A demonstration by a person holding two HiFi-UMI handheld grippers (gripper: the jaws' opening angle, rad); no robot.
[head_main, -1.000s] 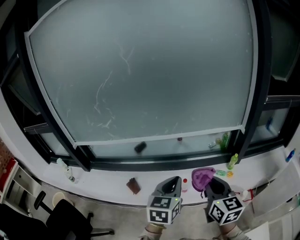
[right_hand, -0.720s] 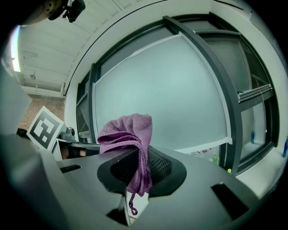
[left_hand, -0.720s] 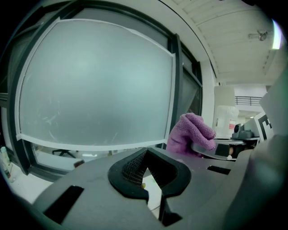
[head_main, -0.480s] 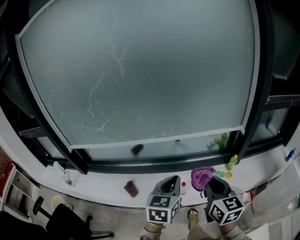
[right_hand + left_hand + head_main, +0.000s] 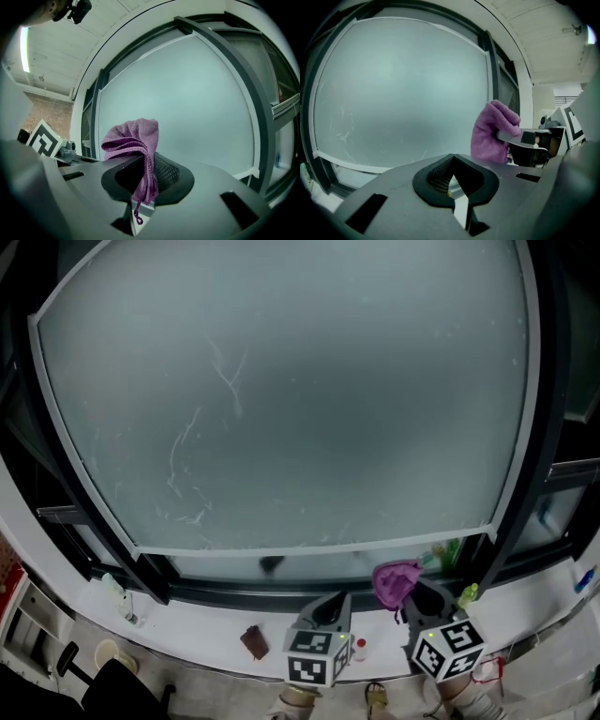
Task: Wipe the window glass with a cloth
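Note:
The window glass [image 5: 309, 399] is a large frosted pane in a pale frame, with thin white streaks on its left half. A purple cloth [image 5: 395, 581] is bunched up, and my right gripper [image 5: 419, 599] is shut on it just below the pane's lower right corner. In the right gripper view the cloth [image 5: 133, 138] droops over the jaws of the right gripper [image 5: 145, 161], with the glass [image 5: 187, 93] ahead. My left gripper [image 5: 328, 607] is shut and holds nothing, left of the right one. In the left gripper view its tips [image 5: 452, 159] point at the glass [image 5: 393, 93], with the cloth [image 5: 492, 131] to the right.
A white sill [image 5: 187, 624] runs below the window. On it are a brown block [image 5: 253, 641], a white bottle [image 5: 117, 596], a small red-capped bottle [image 5: 359, 646] and green bottles [image 5: 450, 554]. Black window frames flank the pane. A black chair [image 5: 122, 690] stands at lower left.
Both grippers have moved forward toward the window. The right one has lifted the purple cloth from over the sill to the pane's lower edge. The sill has dropped lower in view.

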